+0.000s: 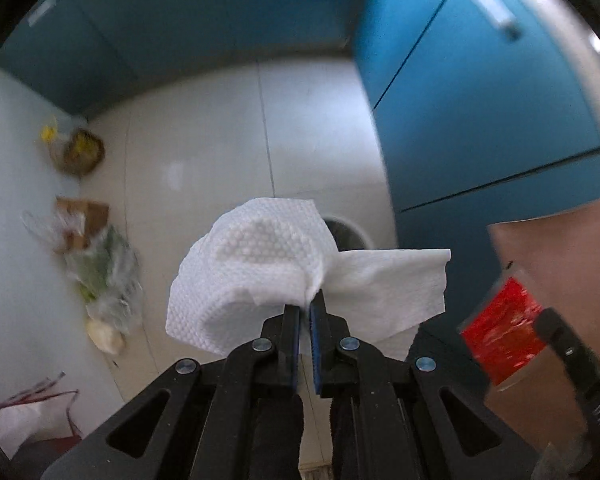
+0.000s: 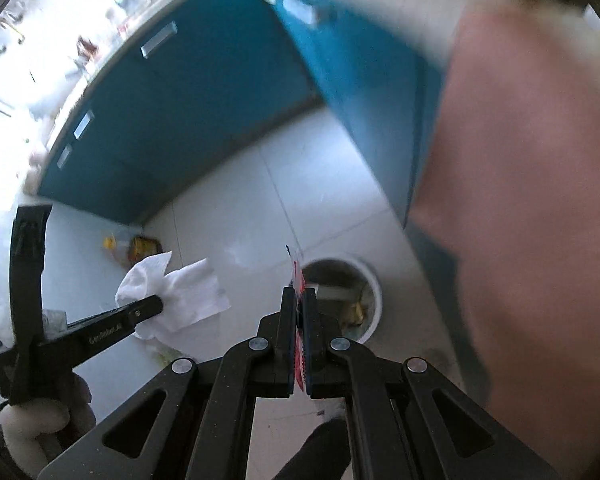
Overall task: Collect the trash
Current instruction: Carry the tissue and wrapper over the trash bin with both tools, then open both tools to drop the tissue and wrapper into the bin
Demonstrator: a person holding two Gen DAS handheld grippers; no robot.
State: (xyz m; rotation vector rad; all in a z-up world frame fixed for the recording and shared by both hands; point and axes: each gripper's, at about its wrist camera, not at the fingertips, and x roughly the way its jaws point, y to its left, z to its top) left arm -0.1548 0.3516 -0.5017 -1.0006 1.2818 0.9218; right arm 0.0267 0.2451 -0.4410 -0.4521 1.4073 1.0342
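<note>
My left gripper [image 1: 305, 306] is shut on a crumpled white paper towel [image 1: 260, 268] and holds it in the air above the floor. The towel [image 2: 172, 296] and left gripper [image 2: 156, 305] also show in the right wrist view. My right gripper [image 2: 299, 294] is shut on a thin red wrapper [image 2: 299, 280], seen edge-on; it shows as a red packet [image 1: 504, 338] in the left wrist view. A round white trash bin [image 2: 374, 280] stands on the floor just beyond the right gripper, with scraps inside. The towel mostly hides the bin [image 1: 350, 234] in the left wrist view.
Blue cabinets [image 1: 480, 112] line the back and right. Bags of vegetables [image 1: 100, 272], a cardboard box [image 1: 84, 216] and a basket [image 1: 82, 152] lie along the left wall. A white bag [image 1: 28, 424] sits at the lower left. A blurred pinkish surface [image 2: 532, 200] fills the right.
</note>
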